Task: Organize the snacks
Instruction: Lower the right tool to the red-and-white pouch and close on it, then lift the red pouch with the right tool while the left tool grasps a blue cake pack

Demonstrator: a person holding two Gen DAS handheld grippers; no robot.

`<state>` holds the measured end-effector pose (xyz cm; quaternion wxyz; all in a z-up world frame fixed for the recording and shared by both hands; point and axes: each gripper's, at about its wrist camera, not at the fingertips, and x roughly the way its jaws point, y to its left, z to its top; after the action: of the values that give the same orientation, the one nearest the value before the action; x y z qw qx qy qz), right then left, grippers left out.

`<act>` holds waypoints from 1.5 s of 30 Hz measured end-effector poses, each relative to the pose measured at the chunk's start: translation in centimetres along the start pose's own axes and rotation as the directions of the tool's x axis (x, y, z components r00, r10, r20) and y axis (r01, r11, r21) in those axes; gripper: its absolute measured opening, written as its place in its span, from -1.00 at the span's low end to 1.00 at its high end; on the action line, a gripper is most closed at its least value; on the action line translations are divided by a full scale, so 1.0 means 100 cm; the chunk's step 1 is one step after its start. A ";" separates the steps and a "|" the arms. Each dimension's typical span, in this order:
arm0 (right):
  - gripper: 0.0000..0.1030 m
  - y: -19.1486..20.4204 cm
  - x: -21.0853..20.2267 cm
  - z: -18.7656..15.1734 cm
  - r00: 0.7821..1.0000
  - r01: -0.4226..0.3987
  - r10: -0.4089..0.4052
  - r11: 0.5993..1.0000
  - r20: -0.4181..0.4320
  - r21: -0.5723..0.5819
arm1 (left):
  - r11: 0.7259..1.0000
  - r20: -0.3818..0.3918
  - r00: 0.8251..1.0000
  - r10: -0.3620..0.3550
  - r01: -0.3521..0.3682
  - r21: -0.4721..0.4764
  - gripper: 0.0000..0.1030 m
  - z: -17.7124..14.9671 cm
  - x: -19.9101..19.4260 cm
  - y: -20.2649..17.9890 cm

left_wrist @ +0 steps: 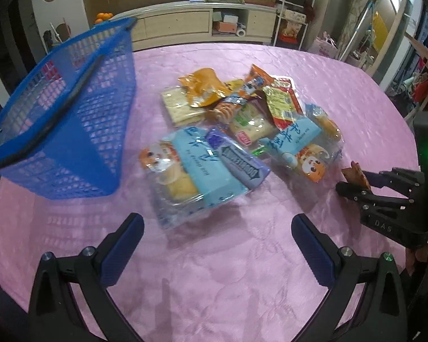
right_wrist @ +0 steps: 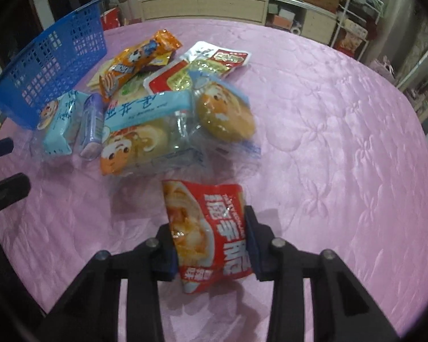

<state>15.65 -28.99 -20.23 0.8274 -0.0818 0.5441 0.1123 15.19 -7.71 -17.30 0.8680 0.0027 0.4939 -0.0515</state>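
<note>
A round tabletop (left_wrist: 214,270) covered in a pink quilted cloth holds a heap of packaged snacks. The right tongs (right_wrist: 211,245) are clamped on a red snack packet (right_wrist: 211,228) printed with white characters and a picture of food; both blue pads press its sides, and the packet stands between them just above the cloth, near the closest edge of the heap. In the left wrist view the same tongs appear at the right edge with a corner of the packet showing between the fingers. The left tongs (left_wrist: 216,239) stand wide open with nothing between the blue pads, hovering over bare cloth just in front of the heap. The heap (left_wrist: 236,131) includes two clear bread packs with light blue labels and a cartoon face, a small lavender packet lying on one of them, an orange wrapper, a pack of pale crackers and a red and yellow pouch. A blue plastic mesh basket (left_wrist: 71,119) sits to the left of the heap, at the tabletop's edge.
</note>
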 end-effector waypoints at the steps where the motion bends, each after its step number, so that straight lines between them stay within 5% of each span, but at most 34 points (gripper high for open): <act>1: -0.18 -0.005 -0.001 -0.004 1.000 -0.016 0.016 1.000 0.002 0.015 | 1.000 0.004 1.000 -0.001 0.001 -0.007 0.99 0.000 -0.004 0.003; 12: -0.18 0.019 -0.044 -0.011 0.995 -0.073 0.070 0.997 0.073 0.031 | 0.999 0.033 0.999 0.007 -0.006 -0.040 0.99 0.018 -0.023 0.015; 22: -0.18 0.024 -0.038 0.009 0.992 -0.074 0.068 0.996 0.104 0.053 | 0.989 -0.015 0.991 0.133 -0.134 -0.061 0.86 0.044 0.012 0.003; 25: -0.18 0.030 -0.036 0.015 0.991 -0.067 0.063 0.997 0.118 0.032 | 0.988 -0.041 0.991 0.127 -0.130 -0.086 0.58 0.047 0.025 0.007; 31: -0.18 0.033 -0.029 0.021 0.990 -0.086 0.084 0.996 0.114 0.016 | 0.987 -0.107 0.991 0.082 -0.096 -0.130 0.58 0.047 0.053 0.020; 41: -0.18 0.031 -0.016 0.021 0.991 -0.104 0.100 0.994 0.091 0.037 | 0.991 -0.109 0.991 0.083 -0.093 -0.094 0.57 0.054 0.067 0.011; 45: -0.18 0.030 -0.018 0.021 0.991 -0.099 0.095 0.994 0.093 0.045 | 0.991 -0.105 0.992 0.063 -0.075 -0.115 0.43 0.057 0.067 0.011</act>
<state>15.97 -25.75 -17.74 0.8466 -0.0296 0.5120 0.1425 23.55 -7.47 -20.19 0.8417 -0.0293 0.5390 0.0081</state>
